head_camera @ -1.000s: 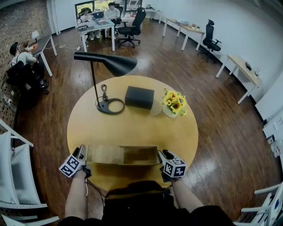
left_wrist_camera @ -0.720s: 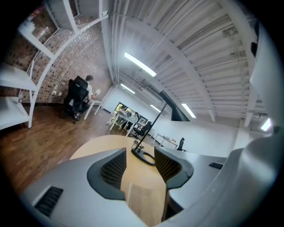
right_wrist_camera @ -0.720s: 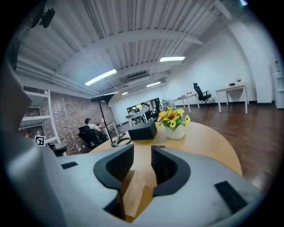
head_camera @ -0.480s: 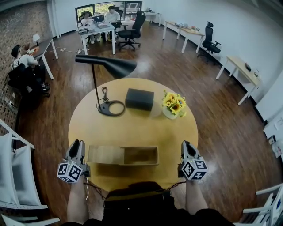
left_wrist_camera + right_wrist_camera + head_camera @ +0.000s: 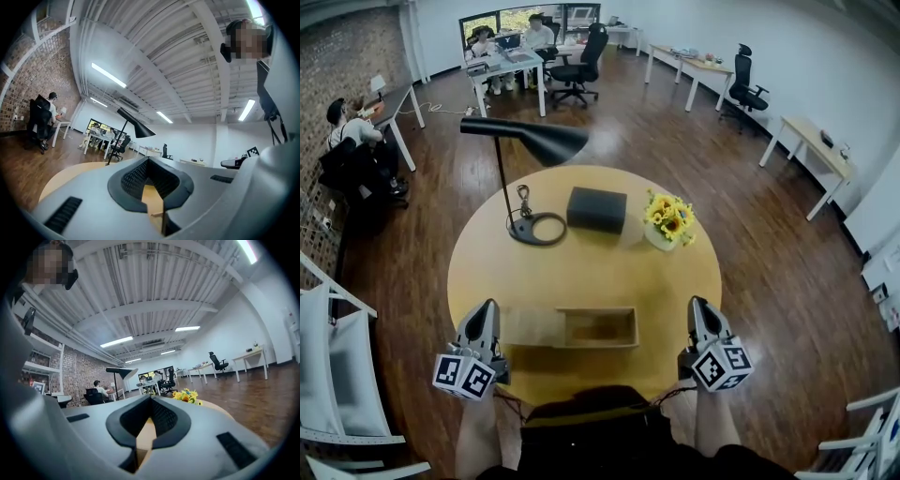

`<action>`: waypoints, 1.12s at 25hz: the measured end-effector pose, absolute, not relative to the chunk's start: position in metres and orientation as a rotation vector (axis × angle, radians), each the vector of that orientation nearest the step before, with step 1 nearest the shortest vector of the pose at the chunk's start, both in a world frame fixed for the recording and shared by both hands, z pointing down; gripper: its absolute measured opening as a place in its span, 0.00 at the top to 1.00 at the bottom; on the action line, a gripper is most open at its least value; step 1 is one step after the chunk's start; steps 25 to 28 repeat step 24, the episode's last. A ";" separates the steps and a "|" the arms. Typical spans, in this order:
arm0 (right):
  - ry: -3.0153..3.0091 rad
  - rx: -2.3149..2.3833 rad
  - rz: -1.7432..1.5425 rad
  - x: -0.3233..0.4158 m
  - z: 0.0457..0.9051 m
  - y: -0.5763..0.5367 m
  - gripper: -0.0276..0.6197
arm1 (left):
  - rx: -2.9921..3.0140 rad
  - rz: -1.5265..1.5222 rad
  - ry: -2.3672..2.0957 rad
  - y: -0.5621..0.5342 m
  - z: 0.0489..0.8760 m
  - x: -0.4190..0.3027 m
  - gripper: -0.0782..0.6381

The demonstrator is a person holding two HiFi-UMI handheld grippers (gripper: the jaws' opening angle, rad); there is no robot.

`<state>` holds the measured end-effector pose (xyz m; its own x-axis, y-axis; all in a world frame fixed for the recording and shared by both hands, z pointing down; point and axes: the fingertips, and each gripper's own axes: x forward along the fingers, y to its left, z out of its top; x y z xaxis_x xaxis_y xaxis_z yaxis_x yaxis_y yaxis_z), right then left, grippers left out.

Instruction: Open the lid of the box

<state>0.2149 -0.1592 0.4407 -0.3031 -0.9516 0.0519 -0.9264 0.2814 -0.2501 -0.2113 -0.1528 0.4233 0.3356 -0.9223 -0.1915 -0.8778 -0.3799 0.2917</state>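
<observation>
Since a second ago, both tongs have left the ends of the box and drawn out to either side, closing as they went.

In the head view, the box (image 5: 572,328) lies along the near edge of the table (image 5: 581,272), midway between the left tongs (image 5: 486,307) and right tongs (image 5: 697,304), each well apart from it. Its lid (image 5: 530,326) sits toward the left end, leaving the right half open. We take this to mean the opening is done as far as it will go, which would explain why the tongs are parked clear. A lamp (image 5: 525,141), a black case (image 5: 596,208) and flowers (image 5: 668,217) stand toward the far edge, out of the way.

In the left gripper view, the pads meet with nothing between them, and only the table top shows through the slot below.

In the right gripper view, the pads are likewise pressed together and hold nothing. They point across the table toward the flowers.
</observation>
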 end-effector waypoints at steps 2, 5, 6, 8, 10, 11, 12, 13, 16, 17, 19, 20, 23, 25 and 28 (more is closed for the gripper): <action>2.416 -1.773 -0.379 0.213 0.442 -0.159 0.96 | 2.466 -0.475 -1.650 -0.150 0.424 -0.205 0.88; 2.411 -1.756 -0.389 0.212 0.442 -0.159 0.96 | 2.463 -0.482 -1.640 -0.145 0.424 -0.204 0.88; 2.410 -1.751 -0.388 0.211 0.440 -0.159 0.96 | 2.466 -0.481 -1.633 -0.145 0.425 -0.204 0.88; 2.410 -1.740 -0.384 0.208 0.437 -0.160 0.96 | 2.484 -0.457 -1.624 -0.146 0.425 -0.205 0.88; 2.408 -1.727 -0.384 0.208 0.435 -0.161 0.96 | 2.495 -0.442 -1.629 -0.145 0.424 -0.205 0.88; 2.406 -1.721 -0.385 0.207 0.434 -0.162 0.96 | 2.494 -0.446 -1.629 -0.144 0.423 -0.206 0.88; 2.406 -1.716 -0.386 0.207 0.434 -0.162 0.96 | 2.492 -0.453 -1.627 -0.143 0.423 -0.206 0.88; 2.407 -1.711 -0.387 0.207 0.433 -0.163 0.96 | 2.490 -0.456 -1.626 -0.142 0.424 -0.206 0.88; 2.410 -1.702 -0.384 0.205 0.433 -0.165 0.96 | 2.490 -0.454 -1.628 -0.143 0.425 -0.206 0.88; 2.413 -1.702 -0.384 0.204 0.432 -0.165 0.96 | 2.490 -0.457 -1.631 -0.143 0.425 -0.206 0.88; 2.422 -1.701 -0.387 0.203 0.432 -0.166 0.96 | 2.491 -0.461 -1.639 -0.143 0.425 -0.206 0.88; 2.426 -1.698 -0.389 0.201 0.432 -0.167 0.96 | 2.491 -0.460 -1.640 -0.143 0.425 -0.206 0.88; 2.429 -1.685 -0.388 0.198 0.431 -0.168 0.96 | 2.485 -0.460 -1.635 -0.143 0.427 -0.206 0.88; 2.430 -1.682 -0.386 0.197 0.431 -0.169 0.96 | 2.483 -0.461 -1.632 -0.143 0.428 -0.206 0.88; 2.430 -1.682 -0.386 0.197 0.431 -0.169 0.96 | 2.483 -0.461 -1.632 -0.143 0.428 -0.206 0.88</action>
